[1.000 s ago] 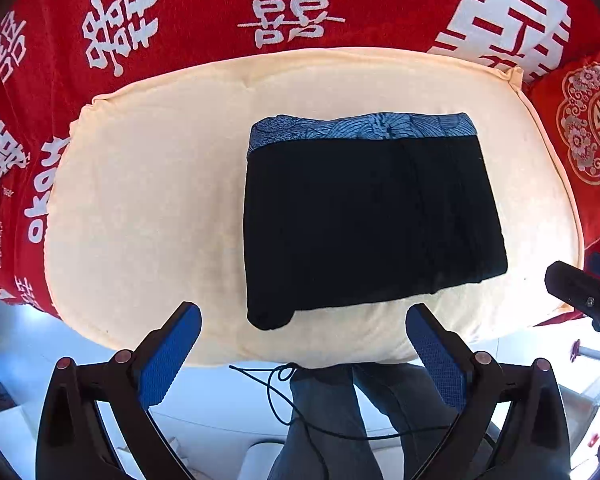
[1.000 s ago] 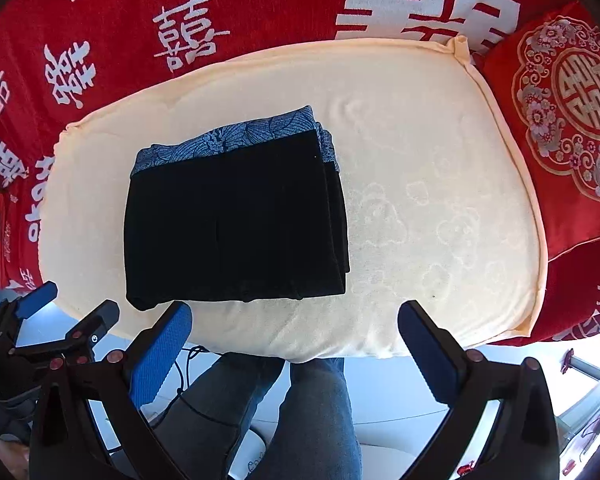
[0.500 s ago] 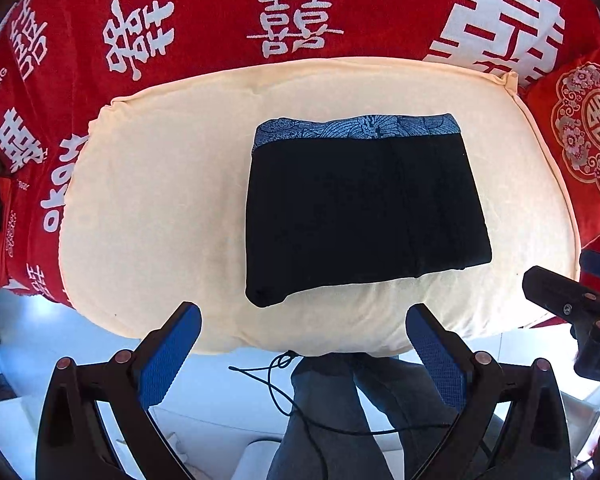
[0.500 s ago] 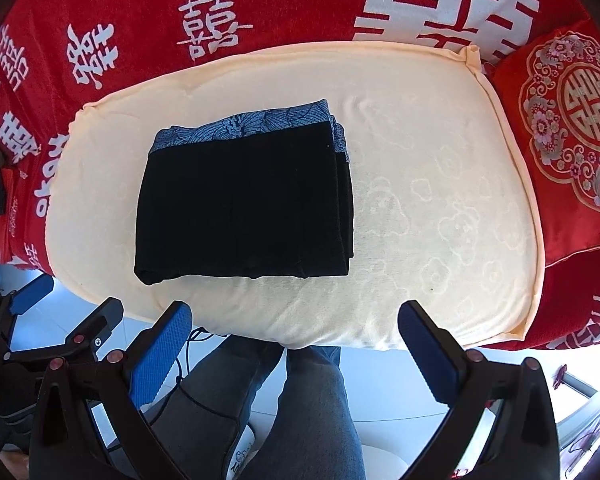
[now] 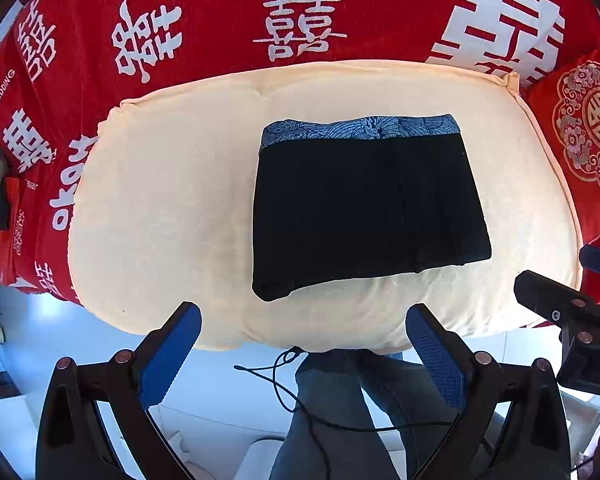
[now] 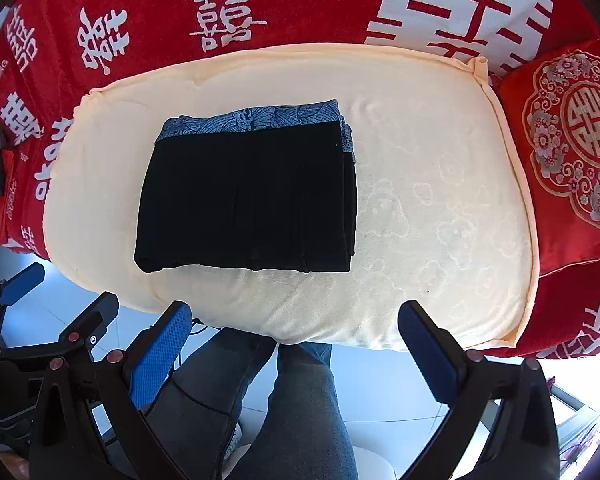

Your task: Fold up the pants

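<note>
Left wrist view: the pants (image 5: 364, 208) are seen folded into a compact black rectangle, patterned waistband toward the far edge of the cream cushion (image 5: 160, 200), right of its middle. Left gripper (image 5: 300, 344) and right gripper (image 6: 292, 336) are held with jaws spread wide, empty, off the near edge. Folding is judged essentially complete; little beyond withdrawal appears left.

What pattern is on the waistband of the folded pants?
Blue with a pale floral line print on the waistband; clearest in the left wrist view.
</note>
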`<state>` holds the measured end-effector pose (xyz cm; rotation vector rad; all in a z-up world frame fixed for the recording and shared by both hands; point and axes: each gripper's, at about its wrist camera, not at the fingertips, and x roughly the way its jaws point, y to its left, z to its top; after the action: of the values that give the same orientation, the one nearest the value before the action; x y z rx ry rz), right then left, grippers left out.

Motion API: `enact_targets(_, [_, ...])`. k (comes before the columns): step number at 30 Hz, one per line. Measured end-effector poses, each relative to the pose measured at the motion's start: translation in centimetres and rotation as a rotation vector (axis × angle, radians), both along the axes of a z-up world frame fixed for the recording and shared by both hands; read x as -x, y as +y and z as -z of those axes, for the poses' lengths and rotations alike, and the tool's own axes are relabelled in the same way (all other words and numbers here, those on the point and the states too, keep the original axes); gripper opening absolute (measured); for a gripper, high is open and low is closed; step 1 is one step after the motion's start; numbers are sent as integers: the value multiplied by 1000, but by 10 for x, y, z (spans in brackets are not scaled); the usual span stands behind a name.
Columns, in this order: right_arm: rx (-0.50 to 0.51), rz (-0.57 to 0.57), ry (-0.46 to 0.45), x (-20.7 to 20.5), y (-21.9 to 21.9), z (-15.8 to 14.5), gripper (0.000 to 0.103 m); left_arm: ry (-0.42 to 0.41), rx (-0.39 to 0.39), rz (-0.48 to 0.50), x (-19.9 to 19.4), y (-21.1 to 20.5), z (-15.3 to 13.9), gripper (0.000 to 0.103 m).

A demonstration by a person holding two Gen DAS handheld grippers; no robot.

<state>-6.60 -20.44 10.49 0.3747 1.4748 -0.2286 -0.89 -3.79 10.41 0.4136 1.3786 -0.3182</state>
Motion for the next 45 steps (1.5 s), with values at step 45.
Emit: enact_targets(45, [15,-26,12,-5,-1,5,103,24,9,6,4,1,4,103])
